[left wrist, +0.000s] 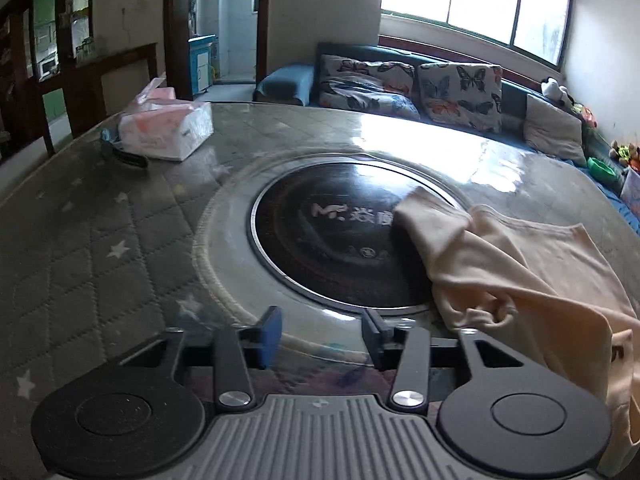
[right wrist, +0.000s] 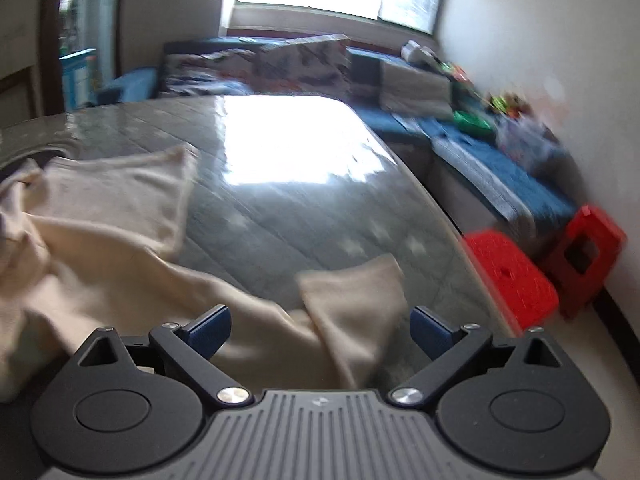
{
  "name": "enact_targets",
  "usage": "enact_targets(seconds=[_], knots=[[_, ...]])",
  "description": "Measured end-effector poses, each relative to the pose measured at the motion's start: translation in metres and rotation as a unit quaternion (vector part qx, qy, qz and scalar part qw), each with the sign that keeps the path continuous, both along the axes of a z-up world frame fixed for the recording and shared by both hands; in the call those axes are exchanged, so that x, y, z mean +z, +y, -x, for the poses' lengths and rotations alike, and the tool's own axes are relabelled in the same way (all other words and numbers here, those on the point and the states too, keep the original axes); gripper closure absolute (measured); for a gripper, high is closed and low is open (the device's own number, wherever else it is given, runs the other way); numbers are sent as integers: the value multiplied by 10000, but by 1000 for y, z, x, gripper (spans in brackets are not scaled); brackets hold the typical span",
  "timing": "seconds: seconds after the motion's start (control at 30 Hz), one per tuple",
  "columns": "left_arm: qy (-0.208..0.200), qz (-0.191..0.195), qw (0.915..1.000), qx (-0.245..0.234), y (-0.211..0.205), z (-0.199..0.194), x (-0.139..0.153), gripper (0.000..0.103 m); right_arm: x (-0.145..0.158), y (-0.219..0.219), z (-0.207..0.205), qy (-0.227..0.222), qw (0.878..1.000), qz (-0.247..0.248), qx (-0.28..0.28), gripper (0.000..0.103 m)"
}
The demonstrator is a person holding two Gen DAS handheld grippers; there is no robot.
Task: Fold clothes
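Cream fabric, the garment [left wrist: 520,272], lay crumpled on the glass-covered worktop [left wrist: 120,240], one sleeve reaching over the dark round hob [left wrist: 320,236]. The left gripper [left wrist: 320,332] stood partly open with nothing between its blue pads, just left of the cloth. The right gripper [right wrist: 320,332] stood wide open over a loose sleeve [right wrist: 356,304], gripping nothing.

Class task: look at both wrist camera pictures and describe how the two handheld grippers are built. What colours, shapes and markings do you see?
Both look alike. The left gripper and the right gripper each have a grey ribbed body with a small pale emblem, two round black discs at the sides, black link arms on silver pivot screws, and blue pads on the fingertips. No cables, sleeves or hands show.
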State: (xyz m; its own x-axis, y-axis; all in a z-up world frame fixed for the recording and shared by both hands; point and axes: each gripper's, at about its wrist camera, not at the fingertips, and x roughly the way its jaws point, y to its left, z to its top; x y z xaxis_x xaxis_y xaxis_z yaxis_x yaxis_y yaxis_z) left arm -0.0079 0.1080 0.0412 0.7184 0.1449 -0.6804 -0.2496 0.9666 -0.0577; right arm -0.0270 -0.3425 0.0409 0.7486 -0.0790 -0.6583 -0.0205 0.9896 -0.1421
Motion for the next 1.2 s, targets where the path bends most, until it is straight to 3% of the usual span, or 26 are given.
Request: enact_targets(seconds=[0.07,0.17,0.3,0.37,0.5,0.63,0.83,0.93,1.1,1.2], knots=[[4,18,10000,-91,-5,-1,-2,32,11,14,-6,-41,9990,-170,408,6],[-42,-35,10000,-73,-8,2,-3,10,26,54,-19,-96,9911,-306,1294,6],[-118,12,9999,25,-1,2,-2,5,35,115,-30,-36,9690,-322,2448,15],[-174,3,9998,82,4,1,1,5,35,150,-35,25,9561,-219,2922,25],[-275,109,9995,92,11,-7,6,6,27,200,-44,96,9383,76,3455,41],[-505,33,9982,-307,3,-28,14,15,13,218,-51,292,9343,154,3551,54],[-456,-104,9923,-1145,-24,-73,10,37,6,209,-50,338,9372,229,3465,57],[-383,-308,9871,-1521,-41,-92,2,40,7,205,-49,336,9371,209,3469,64],[-87,-480,9848,-1666,-46,-118,-18,49,6,206,-48,317,9360,172,3500,76],[-7,-485,9835,-1746,-43,-122,-25,73,5,207,-47,309,9350,171,3530,81]])
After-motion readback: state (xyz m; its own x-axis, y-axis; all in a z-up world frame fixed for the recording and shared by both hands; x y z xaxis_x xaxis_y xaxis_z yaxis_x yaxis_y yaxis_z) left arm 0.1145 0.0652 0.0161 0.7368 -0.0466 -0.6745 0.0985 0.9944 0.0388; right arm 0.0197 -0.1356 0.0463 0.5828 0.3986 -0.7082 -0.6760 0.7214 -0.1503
